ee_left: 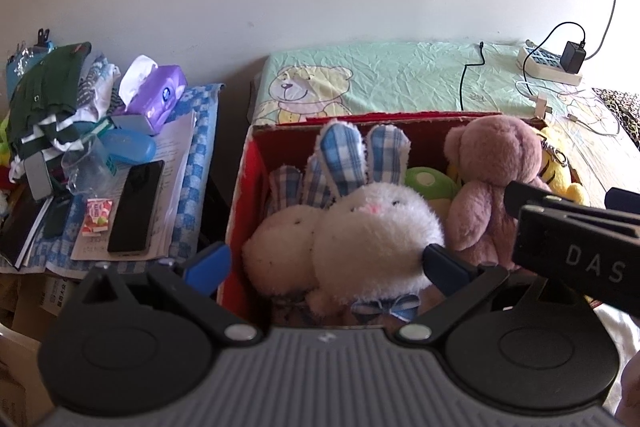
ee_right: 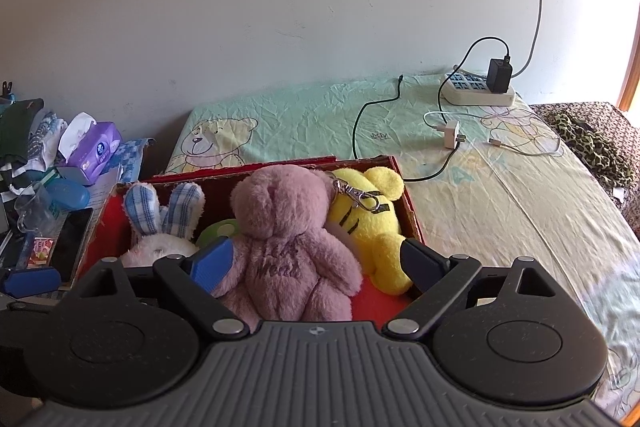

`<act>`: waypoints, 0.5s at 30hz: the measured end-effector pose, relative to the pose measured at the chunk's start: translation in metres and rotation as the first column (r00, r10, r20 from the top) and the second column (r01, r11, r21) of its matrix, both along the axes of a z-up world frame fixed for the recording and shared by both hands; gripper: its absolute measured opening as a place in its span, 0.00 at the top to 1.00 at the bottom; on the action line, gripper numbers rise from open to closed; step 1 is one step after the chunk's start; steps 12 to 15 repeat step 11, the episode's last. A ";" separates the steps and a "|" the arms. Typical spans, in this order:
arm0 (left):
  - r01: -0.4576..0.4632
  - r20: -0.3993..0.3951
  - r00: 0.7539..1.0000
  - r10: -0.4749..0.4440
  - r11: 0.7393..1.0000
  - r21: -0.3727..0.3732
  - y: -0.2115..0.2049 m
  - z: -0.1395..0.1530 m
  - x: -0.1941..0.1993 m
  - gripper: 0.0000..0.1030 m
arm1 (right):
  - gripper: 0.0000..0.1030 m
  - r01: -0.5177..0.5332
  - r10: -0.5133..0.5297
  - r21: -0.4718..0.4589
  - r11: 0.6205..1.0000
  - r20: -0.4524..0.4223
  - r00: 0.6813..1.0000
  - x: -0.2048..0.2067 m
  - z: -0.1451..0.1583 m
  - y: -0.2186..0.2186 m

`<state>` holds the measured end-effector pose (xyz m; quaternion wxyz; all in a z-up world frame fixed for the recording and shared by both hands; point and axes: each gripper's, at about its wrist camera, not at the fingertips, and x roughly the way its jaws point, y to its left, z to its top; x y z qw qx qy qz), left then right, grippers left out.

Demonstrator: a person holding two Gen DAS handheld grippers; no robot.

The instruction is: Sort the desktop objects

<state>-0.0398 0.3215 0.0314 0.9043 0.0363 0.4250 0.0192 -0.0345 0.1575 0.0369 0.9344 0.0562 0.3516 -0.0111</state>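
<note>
Nearest, the left hand-held gripper [ee_left: 326, 263] is held with its fingers apart over the near edge of the red cardboard box [ee_left: 240, 211], nothing gripped. The right hand-held gripper [ee_right: 316, 263] is likewise spread, empty, above the same box.

Inside the box, the white rabbit plush [ee_left: 376, 231] with blue-checked ears is seen at 12 o'clock from the left hand-held gripper, a second rabbit plush [ee_left: 280, 243] pressed against it at 10 o'clock. The pink teddy bear [ee_right: 288, 239] lies between the right fingers, face down by the look of it; the yellow striped plush [ee_right: 368, 223] with a metal clasp touches it at 1 o'clock. A green plush [ee_left: 428, 183] is wedged between rabbit and bear.

Farther off, at 10 o'clock, the desk [ee_left: 200, 147] carries a black phone [ee_left: 136, 203], a purple tissue pack [ee_left: 158, 95], a blue case [ee_left: 128, 147], a clear cup [ee_left: 86, 167] and folded clothing [ee_left: 48, 99]. At 1 o'clock a power strip [ee_right: 478, 91] and chargers lie on the bed sheet [ee_right: 320, 115].

Judgement: soft toys appear sorted; the desk clutter remains unsorted.
</note>
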 end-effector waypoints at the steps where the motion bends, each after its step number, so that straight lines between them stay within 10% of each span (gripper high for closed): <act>1: -0.001 0.003 1.000 0.001 1.000 0.003 0.000 0.000 -0.001 0.01 | 0.10 -0.001 0.001 0.002 1.000 0.000 1.000 0.000 0.000 0.000; 15: -0.022 0.005 1.000 0.022 1.000 -0.004 0.001 0.000 -0.006 0.02 | 0.11 -0.006 0.005 0.011 1.000 0.008 1.000 -0.003 -0.001 -0.002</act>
